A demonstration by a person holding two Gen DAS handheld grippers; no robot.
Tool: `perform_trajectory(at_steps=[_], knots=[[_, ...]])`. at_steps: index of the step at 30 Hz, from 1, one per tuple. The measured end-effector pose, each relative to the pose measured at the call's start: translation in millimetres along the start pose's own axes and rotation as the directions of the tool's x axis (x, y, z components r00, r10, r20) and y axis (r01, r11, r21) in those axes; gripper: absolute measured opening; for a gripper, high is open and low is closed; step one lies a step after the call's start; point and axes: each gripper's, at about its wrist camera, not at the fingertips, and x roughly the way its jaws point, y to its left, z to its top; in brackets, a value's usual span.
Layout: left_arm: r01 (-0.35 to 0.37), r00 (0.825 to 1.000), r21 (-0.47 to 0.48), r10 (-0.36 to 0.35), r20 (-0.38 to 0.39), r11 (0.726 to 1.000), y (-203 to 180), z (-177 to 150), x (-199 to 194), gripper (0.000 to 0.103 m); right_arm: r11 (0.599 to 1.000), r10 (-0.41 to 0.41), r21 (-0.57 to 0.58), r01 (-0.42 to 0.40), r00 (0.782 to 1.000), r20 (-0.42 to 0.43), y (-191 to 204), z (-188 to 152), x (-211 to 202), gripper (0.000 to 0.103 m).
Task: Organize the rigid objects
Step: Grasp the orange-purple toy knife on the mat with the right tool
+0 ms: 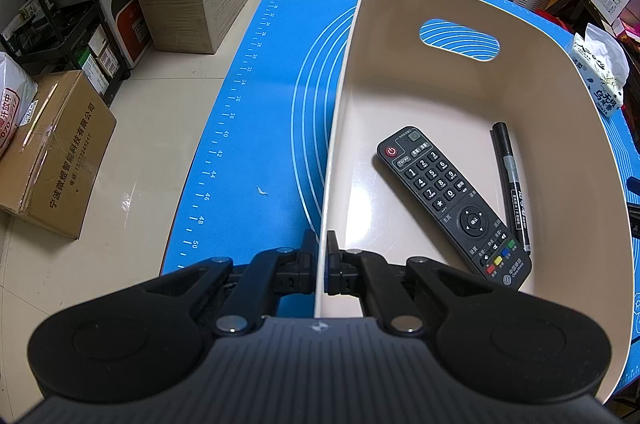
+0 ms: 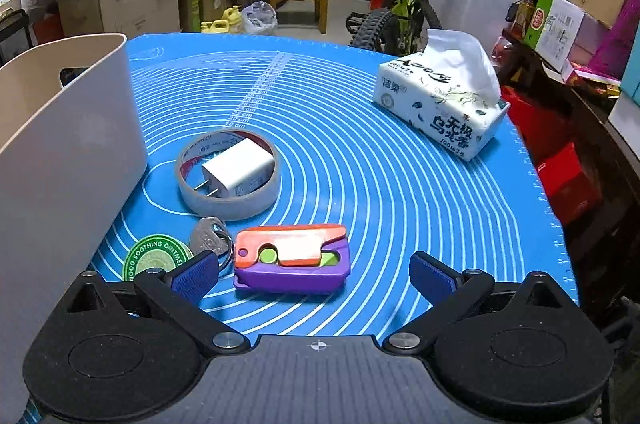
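The left claw pinches the beige bin's thin near wall; inside lie one black remote and one marker. On the blue mat, beside the bin: a green tin, keys, a tape ring around one white charger, then a purple-orange toy between the right claw's spread fingers. Open mat lies rightward up to the tissue pack.

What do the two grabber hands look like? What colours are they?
Both look alike. The left gripper and right gripper are mostly black, with jointed black arms held by shiny silver pins, two big round black discs and a ribbed grey plate with a small crosshair mark. The right gripper's fingers wear bumpy blue pads. No cables show.
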Motion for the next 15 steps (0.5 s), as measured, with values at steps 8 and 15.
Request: perform_trajectory(at_steps=[8, 15], knots=[[0.001, 1.0, -0.001, -0.001, 0.0, 1.0, -0.1, 0.1, 0.0, 0.005, 1.0, -0.016, 0.004, 0.016, 0.999, -0.042, -0.4, -4.5, 21.8, 0.101], [0.001, 1.0, -0.001, -0.001, 0.0, 1.0, 0.0, 0.0, -0.3, 0.006, 1.0, 0.0, 0.023, 0.0, 1.0, -0.02, -3.6, -5.7, 27.3, 0.101]])
